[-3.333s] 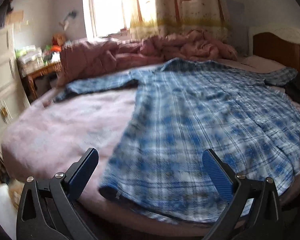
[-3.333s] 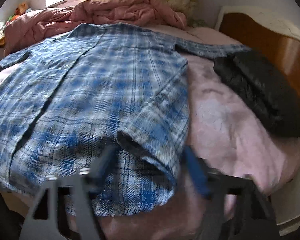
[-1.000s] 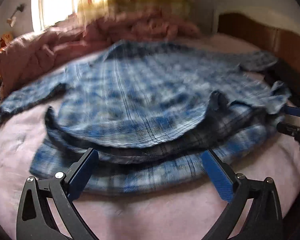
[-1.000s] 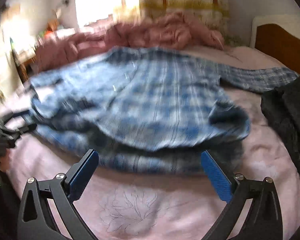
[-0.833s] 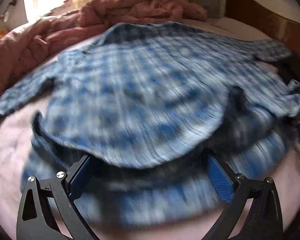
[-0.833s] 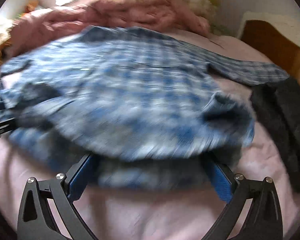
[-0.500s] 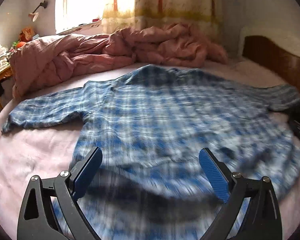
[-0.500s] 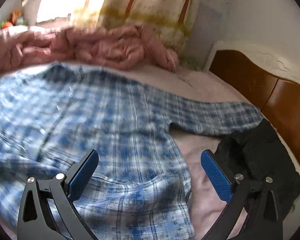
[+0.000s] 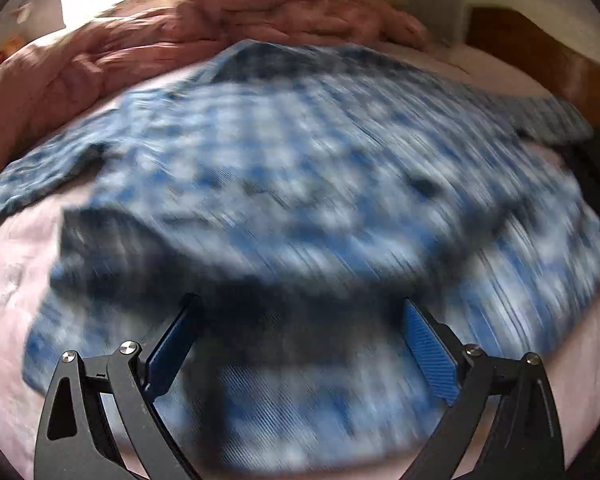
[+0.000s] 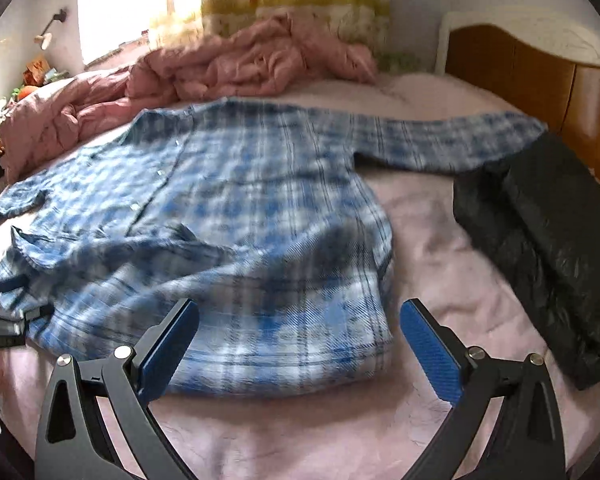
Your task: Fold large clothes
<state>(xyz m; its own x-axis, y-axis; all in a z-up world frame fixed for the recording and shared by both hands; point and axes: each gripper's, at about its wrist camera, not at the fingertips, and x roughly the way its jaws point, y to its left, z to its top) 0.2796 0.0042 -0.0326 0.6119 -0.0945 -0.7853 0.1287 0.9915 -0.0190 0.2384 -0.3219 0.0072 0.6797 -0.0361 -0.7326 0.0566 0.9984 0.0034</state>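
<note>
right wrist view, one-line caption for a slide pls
Open right gripper above the hem of a blue plaid shirt on a pink bed, black jacket alongside.

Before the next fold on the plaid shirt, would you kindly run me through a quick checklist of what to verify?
1. Left gripper open, nothing clamped: ok.
2. Right gripper open, nothing clamped: ok.
3. Plaid shirt lying flat: not ok, lower part rumpled and doubled over.
4. Right-hand sleeve spread out: ok.
5. Black garment clear of the shirt: not ok, it meets the cuff.
6. Hem edge location: cannot tell, left view blurred.
</note>
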